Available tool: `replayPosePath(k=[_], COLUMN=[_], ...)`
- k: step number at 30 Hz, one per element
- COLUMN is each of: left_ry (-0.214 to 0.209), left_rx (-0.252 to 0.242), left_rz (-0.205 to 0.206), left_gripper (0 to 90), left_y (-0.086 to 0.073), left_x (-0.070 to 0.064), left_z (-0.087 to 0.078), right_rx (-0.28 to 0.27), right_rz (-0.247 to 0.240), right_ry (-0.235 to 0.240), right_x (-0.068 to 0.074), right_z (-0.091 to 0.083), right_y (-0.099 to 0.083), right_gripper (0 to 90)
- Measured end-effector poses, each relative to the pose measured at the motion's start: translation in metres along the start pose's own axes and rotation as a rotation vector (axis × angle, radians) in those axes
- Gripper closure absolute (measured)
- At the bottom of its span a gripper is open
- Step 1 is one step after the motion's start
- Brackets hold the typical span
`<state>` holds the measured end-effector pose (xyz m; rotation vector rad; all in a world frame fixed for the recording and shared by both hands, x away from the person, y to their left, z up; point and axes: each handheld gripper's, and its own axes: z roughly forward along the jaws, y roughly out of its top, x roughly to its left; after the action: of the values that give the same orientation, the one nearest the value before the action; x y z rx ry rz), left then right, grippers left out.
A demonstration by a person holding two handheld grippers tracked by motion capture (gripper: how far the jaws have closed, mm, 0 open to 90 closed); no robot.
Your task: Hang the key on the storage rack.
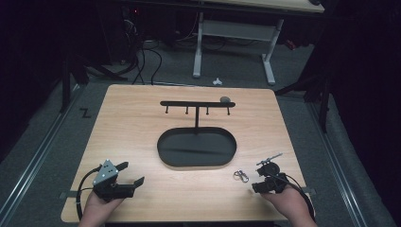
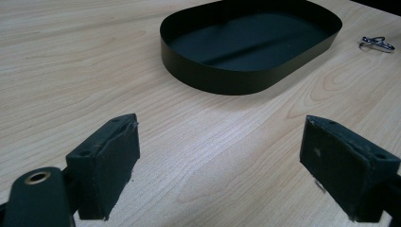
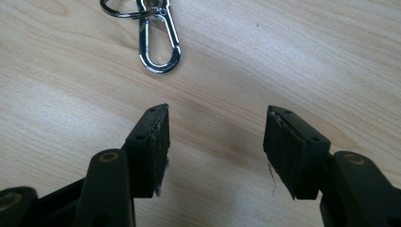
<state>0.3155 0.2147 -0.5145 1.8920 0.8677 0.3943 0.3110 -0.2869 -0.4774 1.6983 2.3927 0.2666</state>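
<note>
A silver carabiner clip on a key ring (image 1: 240,176) lies flat on the wooden table, near its front right. In the right gripper view the clip (image 3: 158,45) is a short way ahead of my right gripper (image 3: 216,113), which is open and holds nothing. From above, the right gripper (image 1: 257,182) sits just right of the clip. A black oval tray (image 1: 165,153) stands mid-table. A T-shaped black rack (image 1: 196,104) with several hooks rises from its far side. My left gripper (image 1: 131,173) rests open at the front left, with its jaws wide apart (image 2: 221,127) and pointing at the tray (image 2: 213,80).
A small grey object (image 1: 225,99) sits on the right end of the rack's bar. Bare wood (image 1: 127,123) surrounds the tray. Beyond the table's far edge are a white desk frame (image 1: 234,33) and cables (image 1: 146,56) on the floor.
</note>
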Motion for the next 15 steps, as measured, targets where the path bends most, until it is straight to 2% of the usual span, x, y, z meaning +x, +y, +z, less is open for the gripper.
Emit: replayPosePath(k=[3,4,6,8,10,12,15], left_ry=[-0.001,-0.001,-0.002,-0.003,-0.003,-0.005,-0.004], left_rx=[0.001,0.001,0.001,0.001,0.003,0.004,0.005], left_rz=[0.001,0.000,0.000,0.000,0.003,0.003,0.002], left_gripper=[13.3,13.3,13.3,13.3,13.3,13.3,13.3], left_y=[0.000,0.000,0.000,0.000,0.000,0.000,0.000], left_x=[0.000,0.000,0.000,0.000,0.000,0.000,0.000], left_z=[0.000,0.000,0.000,0.000,0.001,0.001,0.001], right_rx=[0.018,0.043,0.058,0.072,0.082,0.092,0.099], right_rz=[-0.004,-0.016,-0.025,-0.035,-0.044,-0.080,-0.096], right_ry=[0.013,0.017,0.018,0.051,0.039,0.034,0.035], right_x=[-0.001,0.000,0.000,0.001,0.002,0.006,0.010], right_z=[-0.001,-0.002,-0.002,-0.001,-0.001,0.002,0.004], right_y=[0.003,0.008,0.010,0.015,0.017,0.022,0.027], right_gripper=[42.1,41.9,41.6,40.1,39.8,38.9,38.6])
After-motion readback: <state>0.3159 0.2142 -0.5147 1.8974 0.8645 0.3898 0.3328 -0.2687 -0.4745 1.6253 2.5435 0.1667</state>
